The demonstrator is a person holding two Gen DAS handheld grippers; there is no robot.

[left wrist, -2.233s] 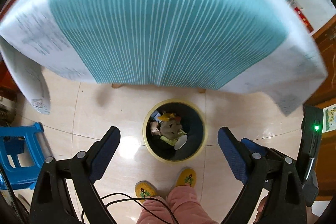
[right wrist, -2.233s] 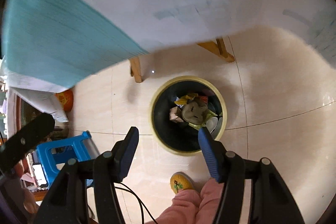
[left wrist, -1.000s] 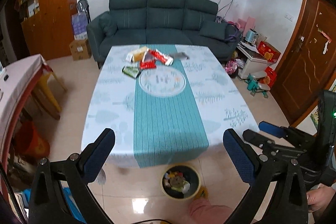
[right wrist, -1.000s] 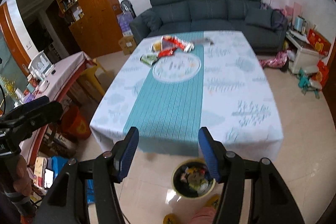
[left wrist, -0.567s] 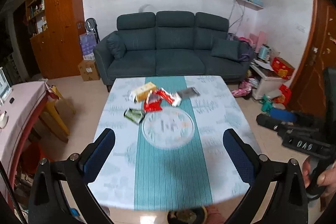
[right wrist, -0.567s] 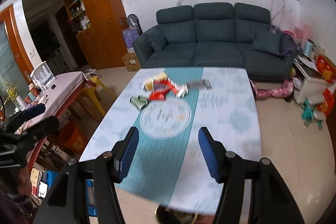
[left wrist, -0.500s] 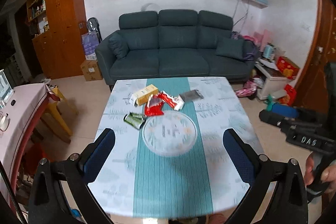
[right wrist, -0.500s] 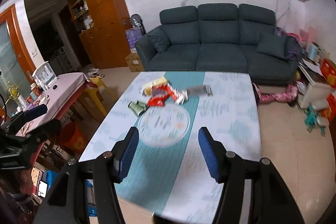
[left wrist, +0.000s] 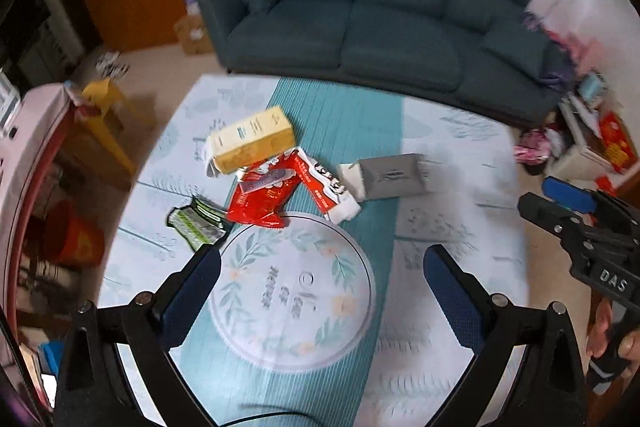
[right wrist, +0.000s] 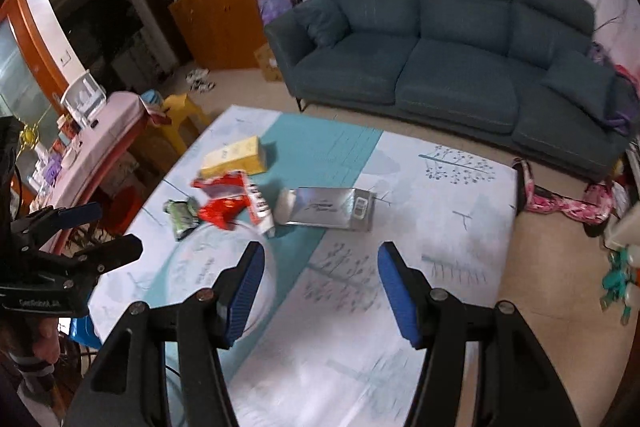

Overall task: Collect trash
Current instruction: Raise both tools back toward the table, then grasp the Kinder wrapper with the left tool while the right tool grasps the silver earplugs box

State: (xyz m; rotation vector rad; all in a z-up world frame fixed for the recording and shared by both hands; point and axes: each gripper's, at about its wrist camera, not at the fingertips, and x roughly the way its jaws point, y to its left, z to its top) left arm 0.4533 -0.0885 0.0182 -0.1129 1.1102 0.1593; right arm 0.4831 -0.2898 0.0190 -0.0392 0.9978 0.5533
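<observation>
Trash lies at the far end of the clothed table (left wrist: 448, 307): a yellow carton (left wrist: 252, 140) (right wrist: 236, 153), a red crumpled wrapper (left wrist: 262, 197) (right wrist: 219, 205), a red-and-white wrapper (left wrist: 326, 189) (right wrist: 259, 209), a grey packet (left wrist: 394, 175) (right wrist: 330, 207) and a green wrapper (left wrist: 196, 222) (right wrist: 181, 213). My left gripper (left wrist: 320, 261) hangs open over a round white mat (left wrist: 292, 287), short of the pile. My right gripper (right wrist: 320, 281) is open above the tablecloth, just short of the grey packet. Neither holds anything.
A dark green sofa (left wrist: 372, 11) stands beyond the table. A pink-clothed side table (right wrist: 100, 131) with a yellow stool (right wrist: 180, 115) is on the left, an orange bucket (left wrist: 76, 239) on the floor beside it. Toys and boxes (left wrist: 592, 139) clutter the right.
Both grippers have swung up from the trash bin on the floor and moved forward over the table toward the pile, tilting downward. Both stayed open and empty.
</observation>
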